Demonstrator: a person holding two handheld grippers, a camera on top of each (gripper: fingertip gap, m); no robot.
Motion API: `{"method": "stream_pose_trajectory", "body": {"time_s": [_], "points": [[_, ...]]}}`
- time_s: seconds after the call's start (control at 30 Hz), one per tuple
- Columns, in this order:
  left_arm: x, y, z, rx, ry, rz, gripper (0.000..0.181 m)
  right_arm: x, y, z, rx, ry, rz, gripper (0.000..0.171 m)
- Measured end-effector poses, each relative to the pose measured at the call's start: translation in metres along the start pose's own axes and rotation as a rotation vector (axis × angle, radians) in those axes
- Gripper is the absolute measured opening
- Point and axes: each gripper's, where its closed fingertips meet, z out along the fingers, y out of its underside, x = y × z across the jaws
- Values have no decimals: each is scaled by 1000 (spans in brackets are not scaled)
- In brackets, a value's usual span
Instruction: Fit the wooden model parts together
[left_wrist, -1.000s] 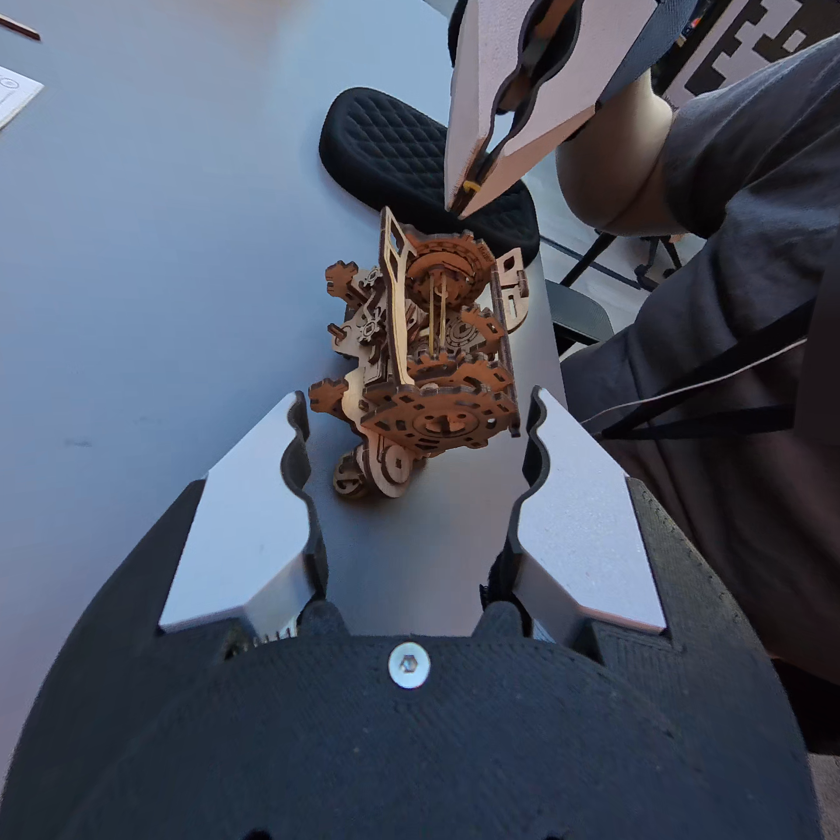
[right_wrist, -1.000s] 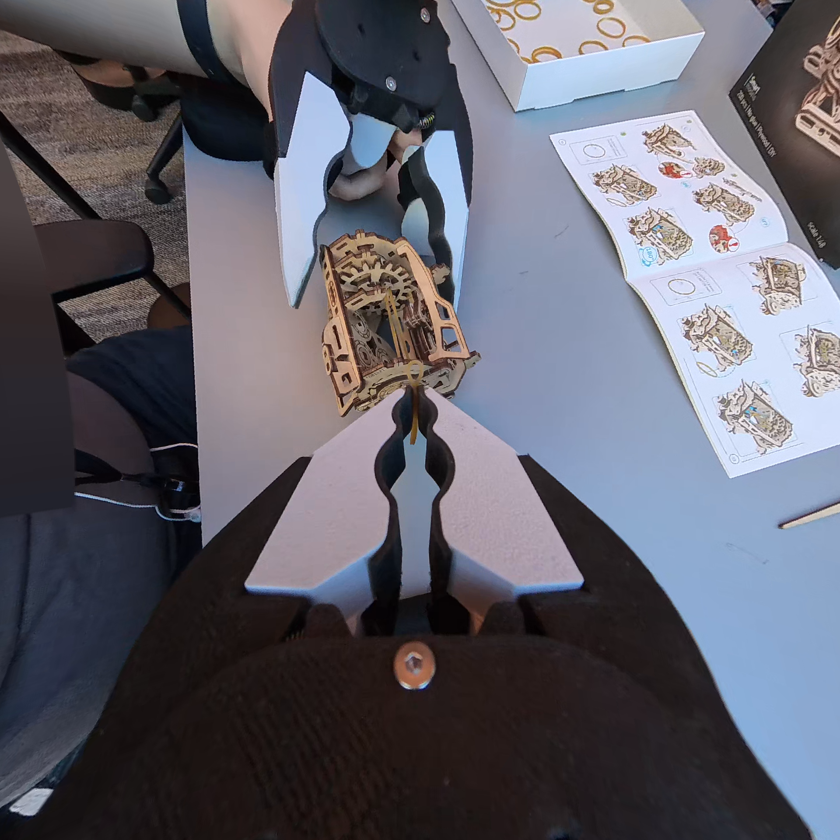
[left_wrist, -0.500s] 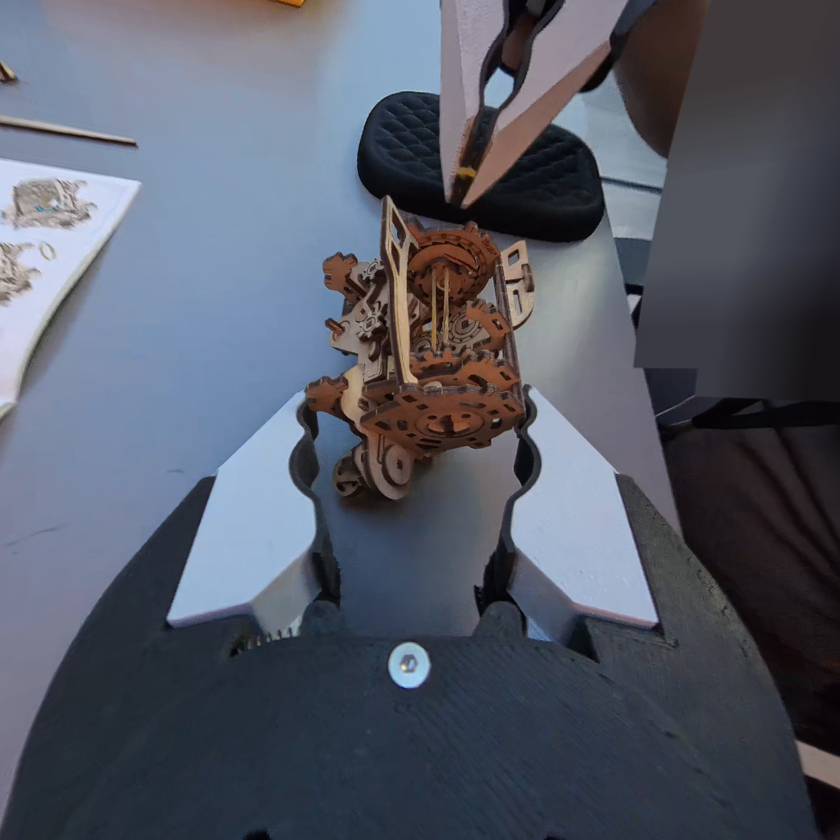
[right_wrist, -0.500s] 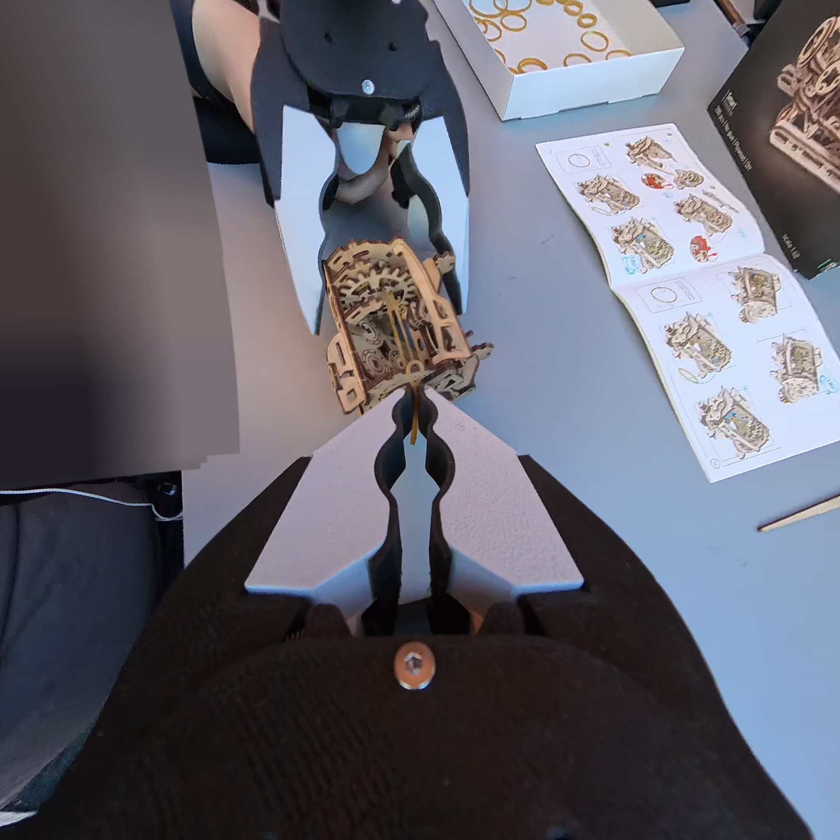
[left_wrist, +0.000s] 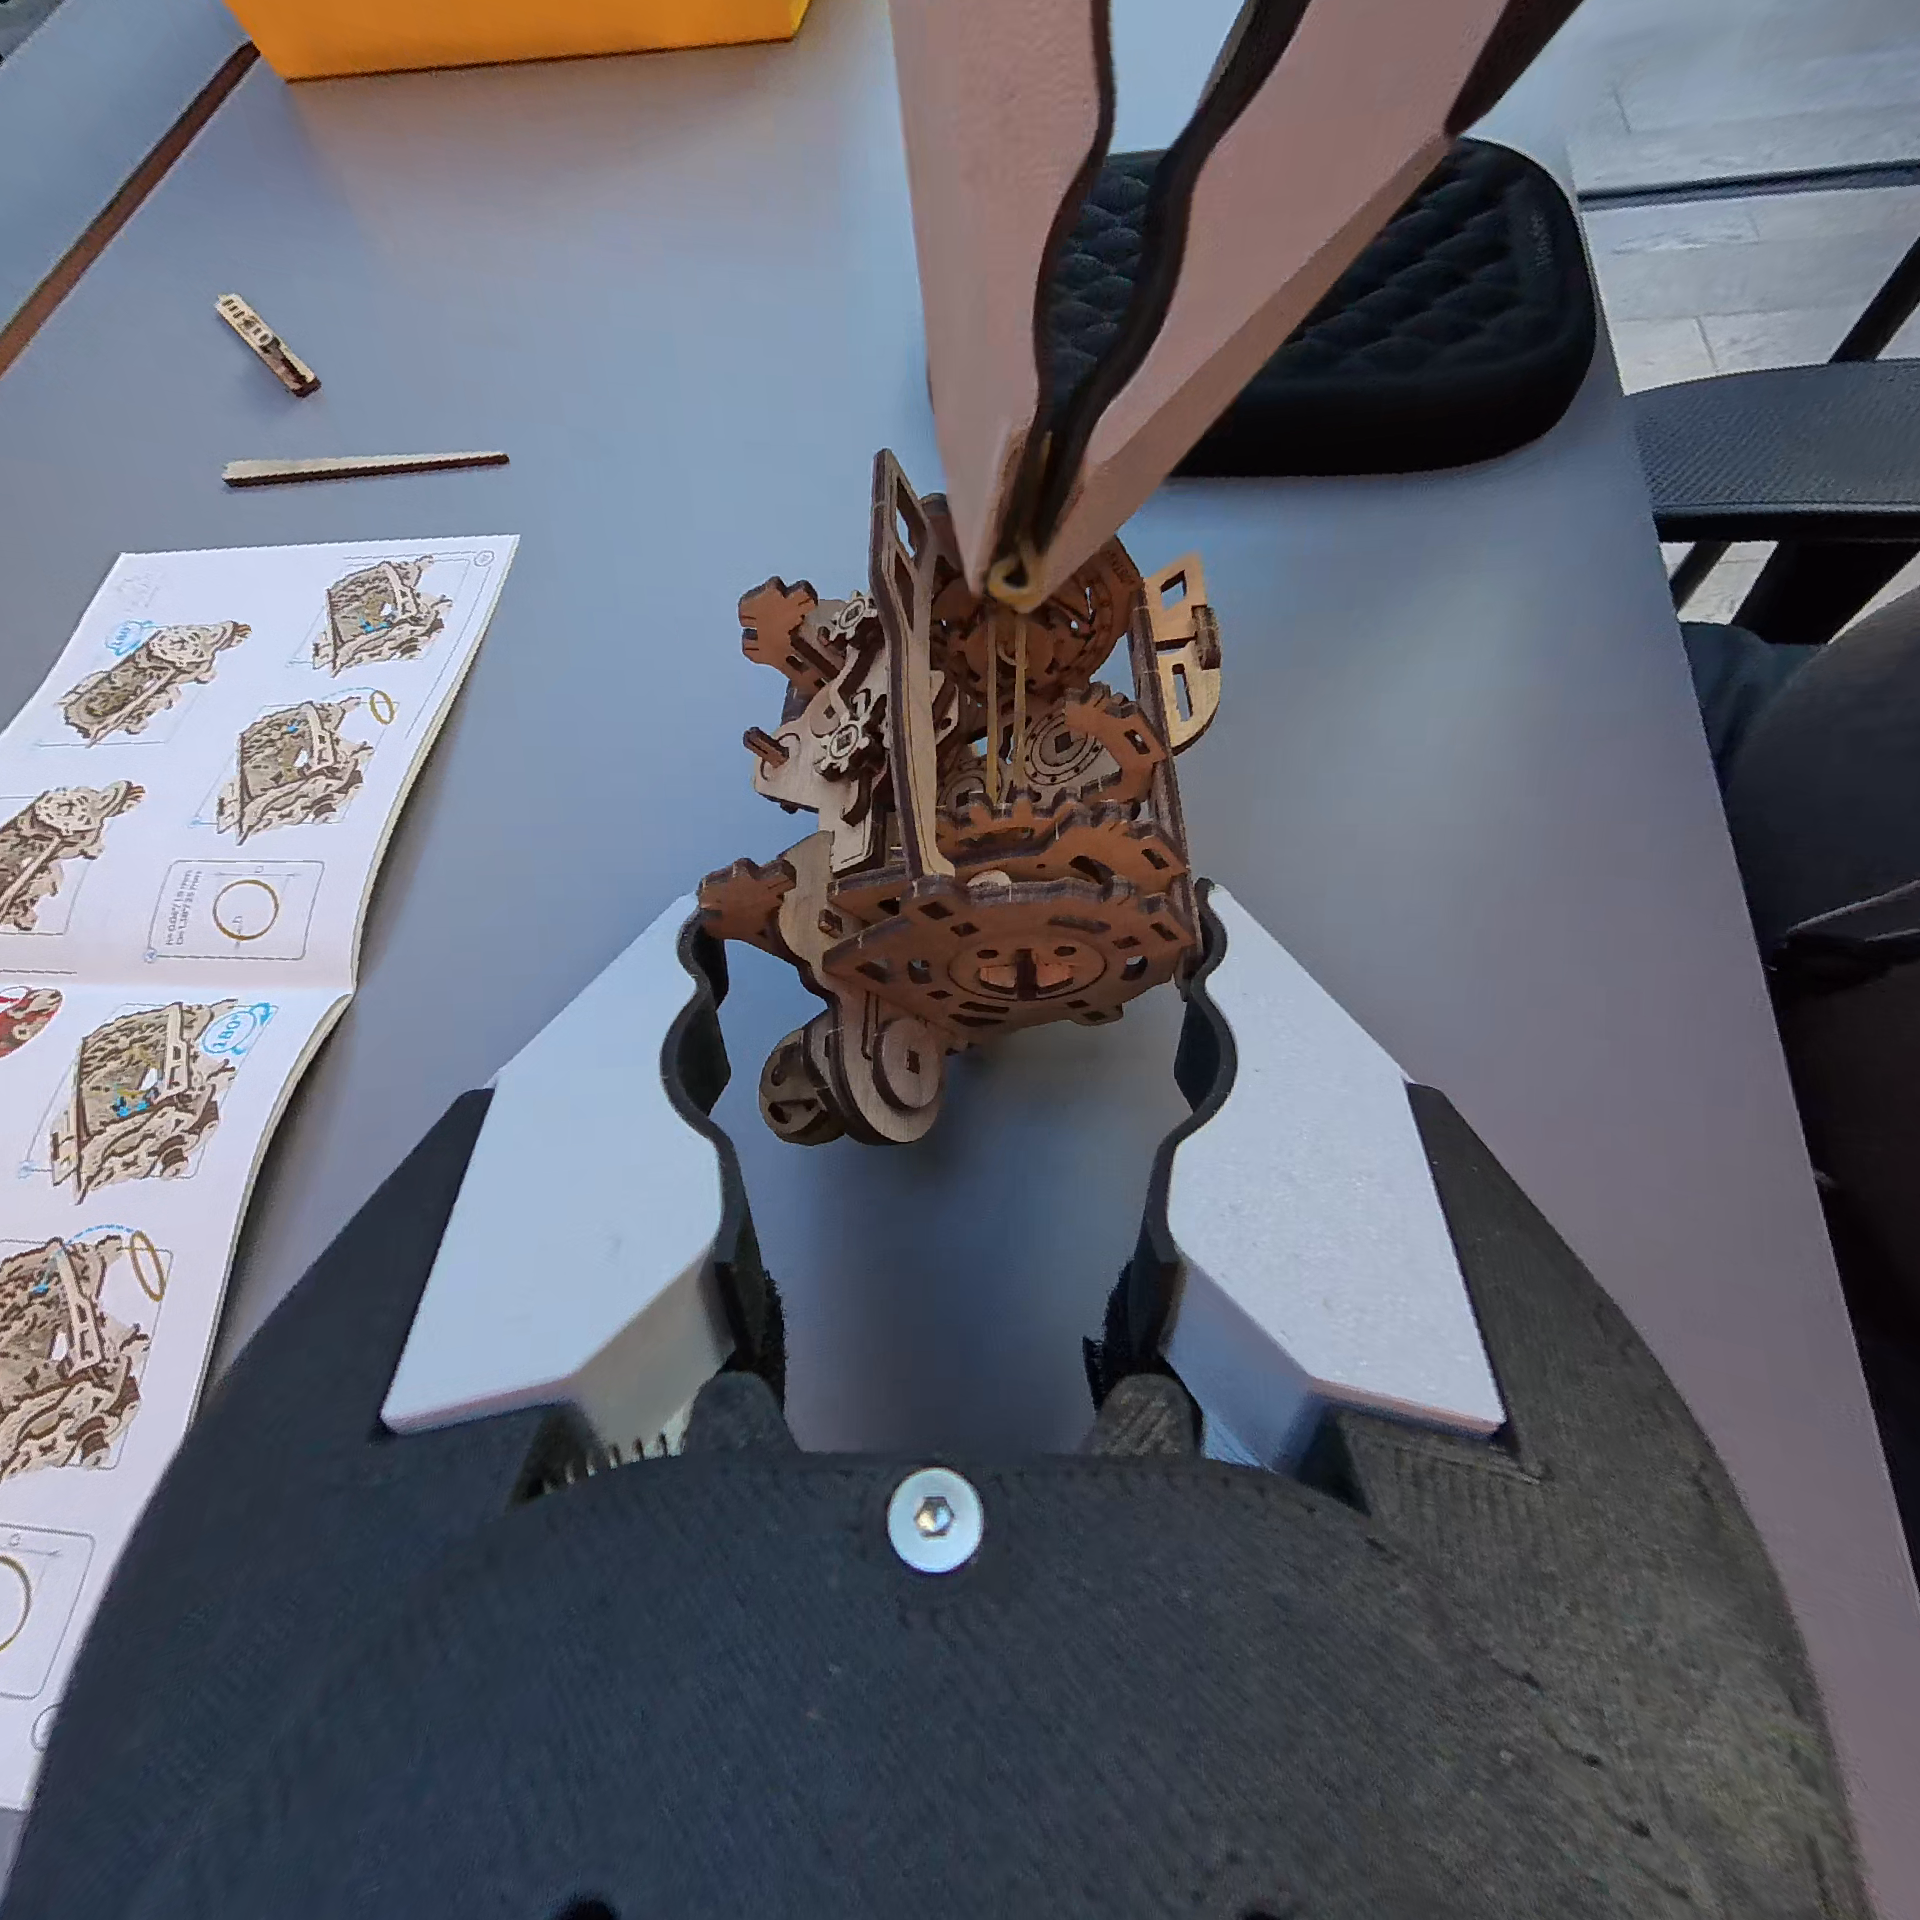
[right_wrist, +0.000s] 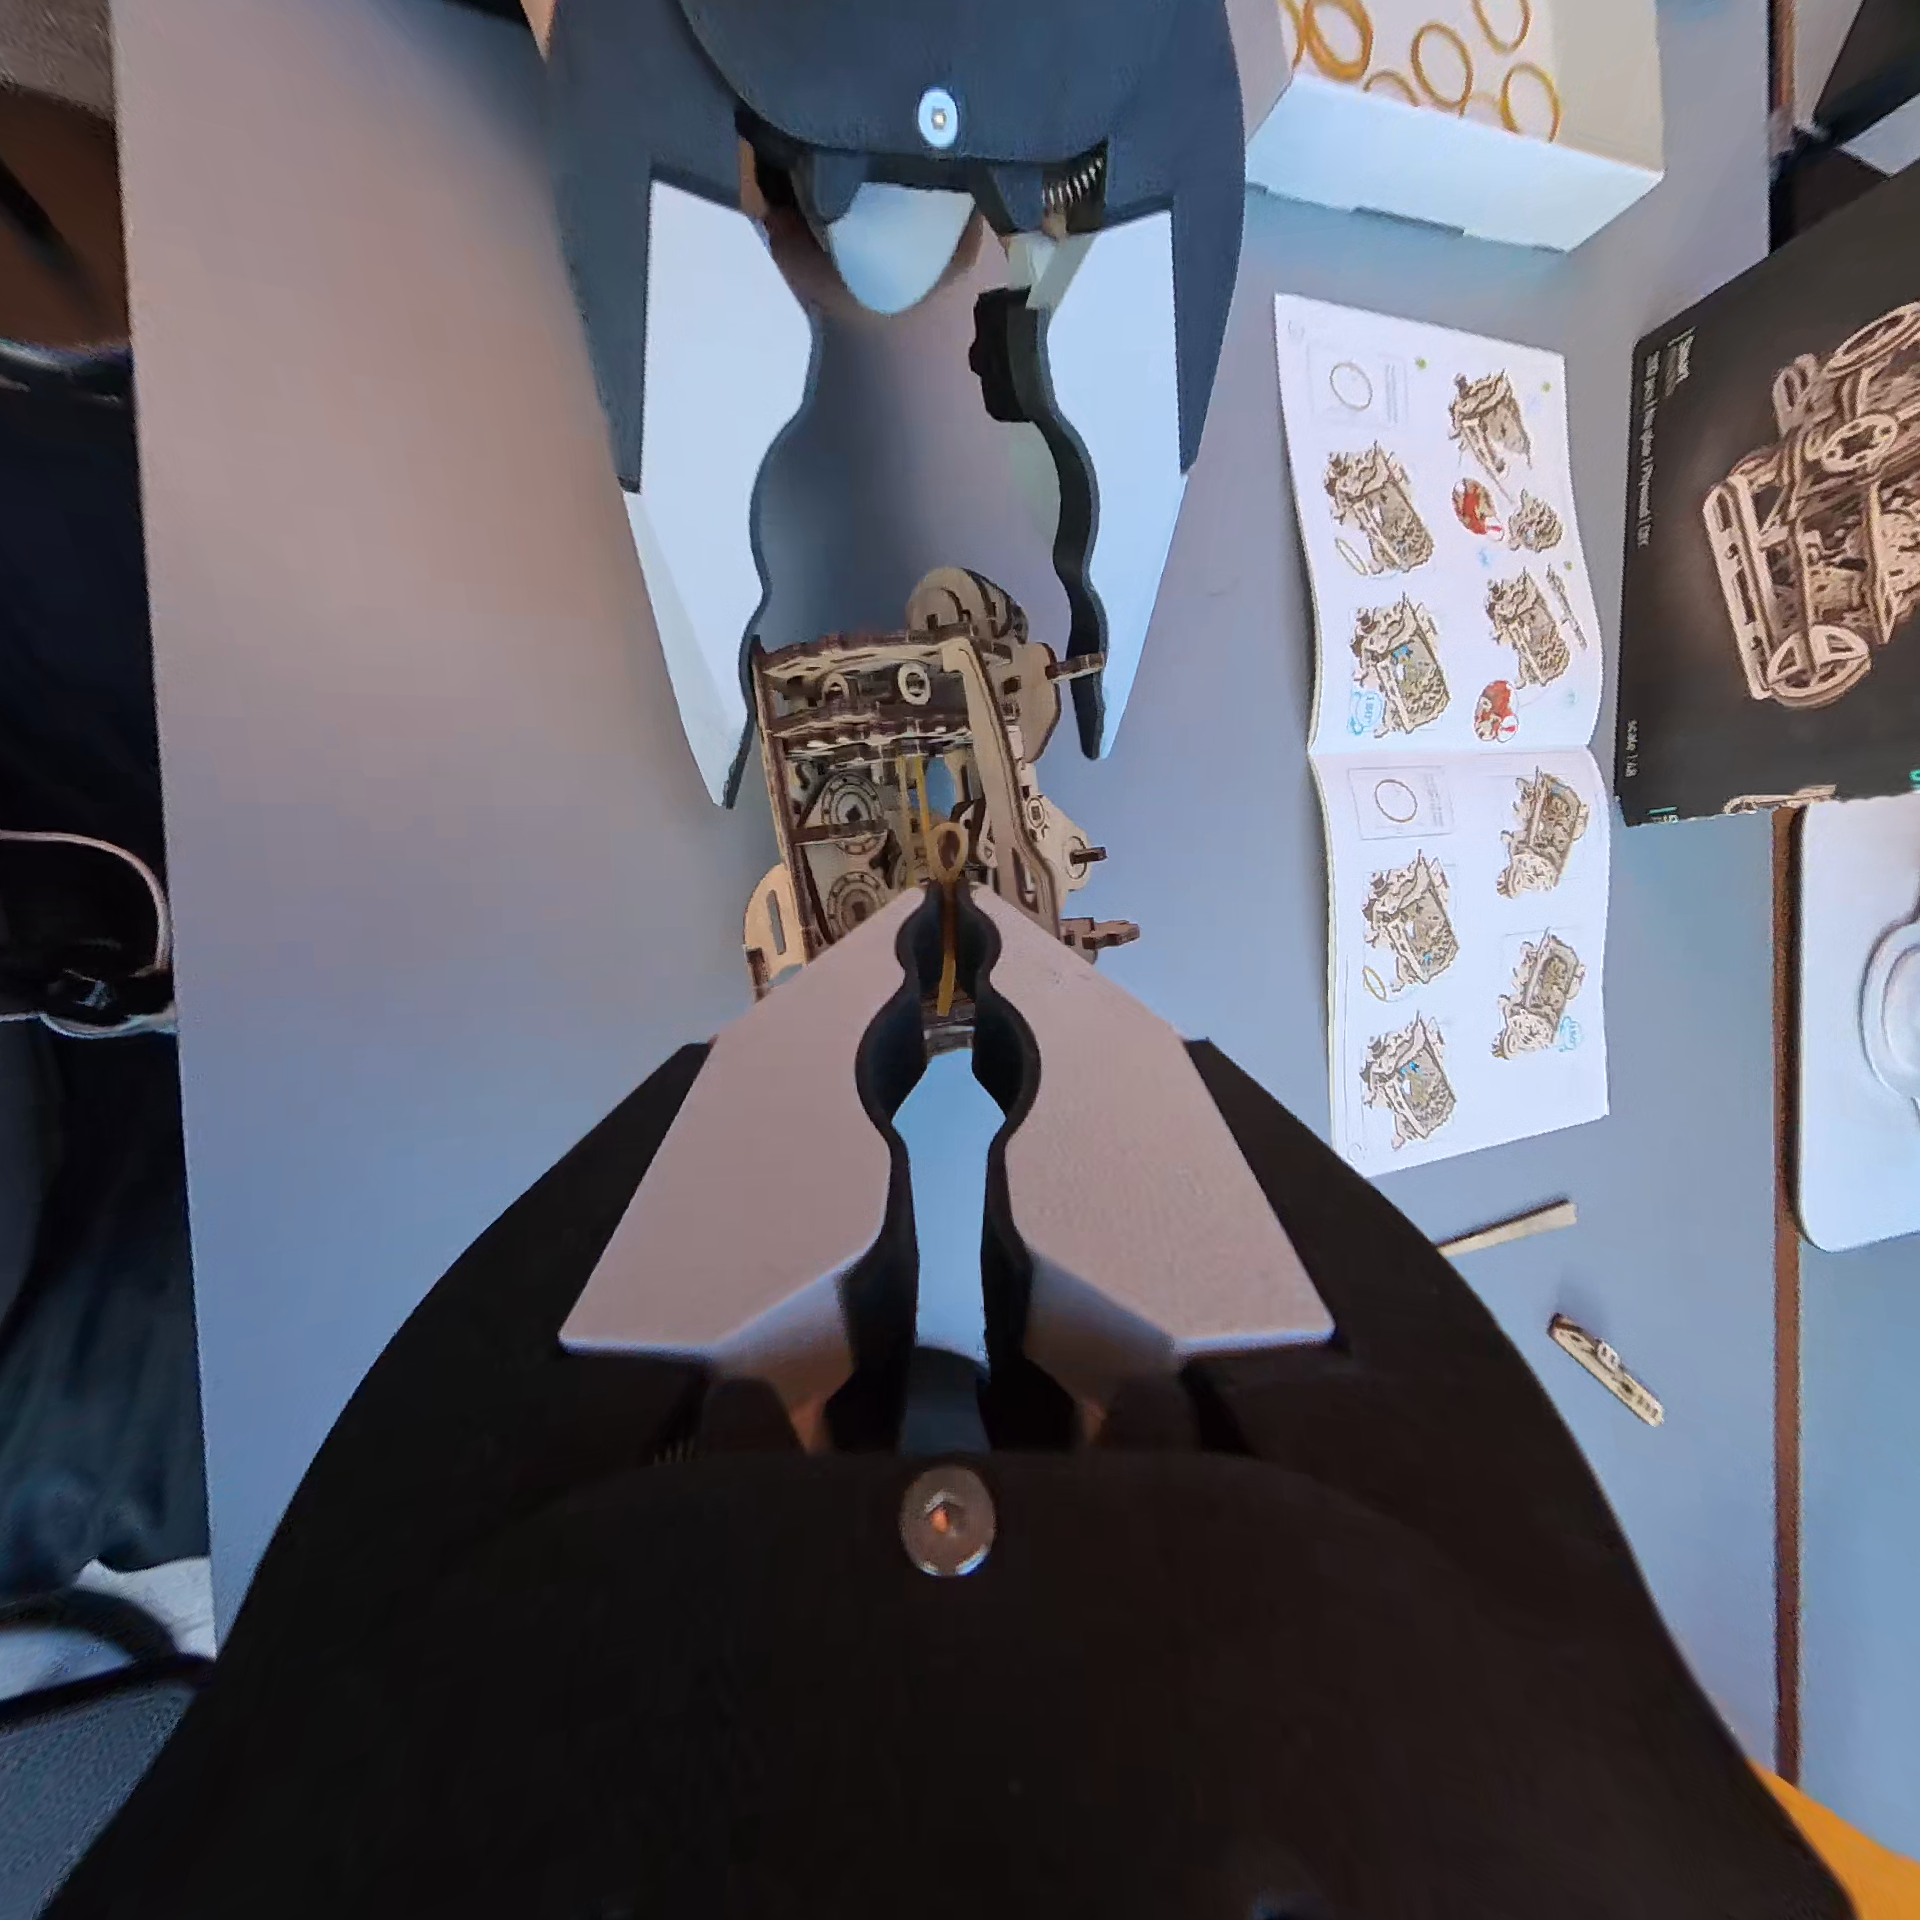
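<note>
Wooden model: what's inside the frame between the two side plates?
Inside the wooden model: stacked gears and a yellow rubber band running up through the middle, its top end pinched in the shut right gripper. The band's lower anchor is hidden behind gears.

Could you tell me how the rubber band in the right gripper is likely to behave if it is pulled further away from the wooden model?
The rubber band will probably stretch: its thin strands already run taut into the wooden model. Pinched only at the right gripper tips, it may slip and snap back. The model, tilted between the left gripper's fingers, might tip.
</note>
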Motion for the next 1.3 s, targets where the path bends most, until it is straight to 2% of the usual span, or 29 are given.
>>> {"method": "stream_pose_trajectory", "body": {"time_s": [0.03, 0.1, 0.57, 0.8, 0.97, 1.03, 1.07, 1.17, 1.3], "points": [[1, 0, -1, 10, 3, 3, 87, -1, 0, 2, -26, -13, -5, 0], [5, 0, -1, 19, 19, -2, 87, -8, 0, 6, -76, -77, 1, 0], [8, 2, -2, 50, 50, -29, 87, -13, -2, 19, -371, -154, -98, 0], [10, 4, -4, 70, 92, -69, 88, -7, -7, 16, -333, -157, -98, 0], [11, -7, -19, 149, 110, -115, 90, -2, -12, 9, -216, -119, -69, 0], [6, -16, -34, 204, 96, -145, 84, 2, -13, 7, -168, -84, -103, 0], [2, -22, -42, 243, 81, -168, 73, 5, -15, 6, -151, -55, -126, 0], [0, -49, -67, 367, 110, -237, 53, 9, -23, 3, -94, -4, -175, 0], [-12, -57, -70, 377, 150, -369, 27, 20, -35, 1, -45, 68, -237, 0]]}}
